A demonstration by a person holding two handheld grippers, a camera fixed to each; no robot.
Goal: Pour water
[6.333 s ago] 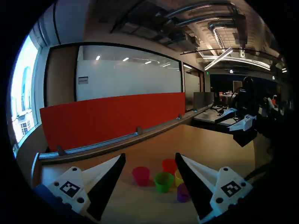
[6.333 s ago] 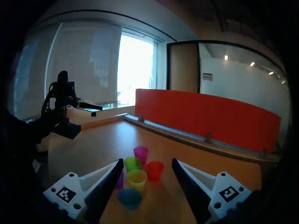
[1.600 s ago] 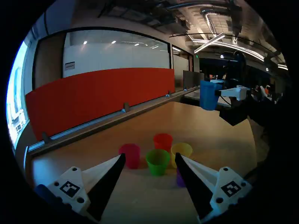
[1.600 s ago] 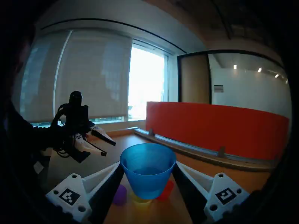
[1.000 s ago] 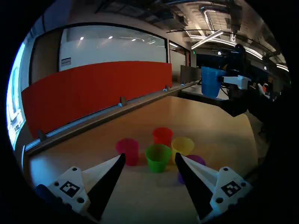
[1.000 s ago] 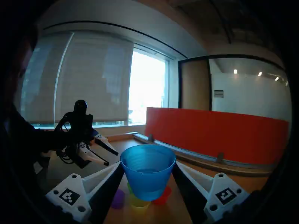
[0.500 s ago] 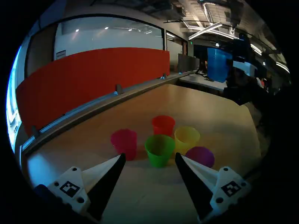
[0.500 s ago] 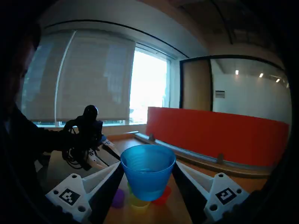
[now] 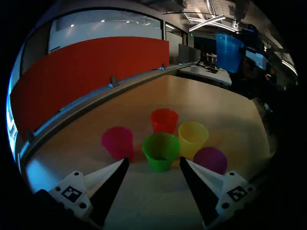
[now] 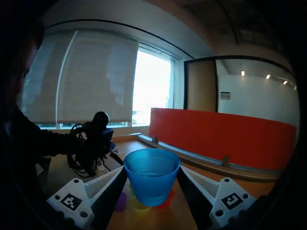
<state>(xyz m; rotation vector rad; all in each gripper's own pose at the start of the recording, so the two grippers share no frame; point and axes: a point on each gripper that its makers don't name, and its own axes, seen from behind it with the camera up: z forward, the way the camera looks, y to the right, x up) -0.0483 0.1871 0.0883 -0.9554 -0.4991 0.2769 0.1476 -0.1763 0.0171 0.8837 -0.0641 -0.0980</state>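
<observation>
Visibly, water [image 10: 151,175] in blue cup [image 10: 152,188] — right tongs [image 10: 151,167] clamped.

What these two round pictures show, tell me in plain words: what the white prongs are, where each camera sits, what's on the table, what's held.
No robot: a person holds a two-finger gripper in each hand, with a fisheye camera riding on each, looking along its white fingers. The left gripper view looks past the left gripper, open and empty, at five cups on the wooden table: pink cup, red cup, green cup, yellow cup, purple cup. The right gripper view shows the right gripper clamped on a blue cup, held up off the table, apparently with some water inside.
</observation>
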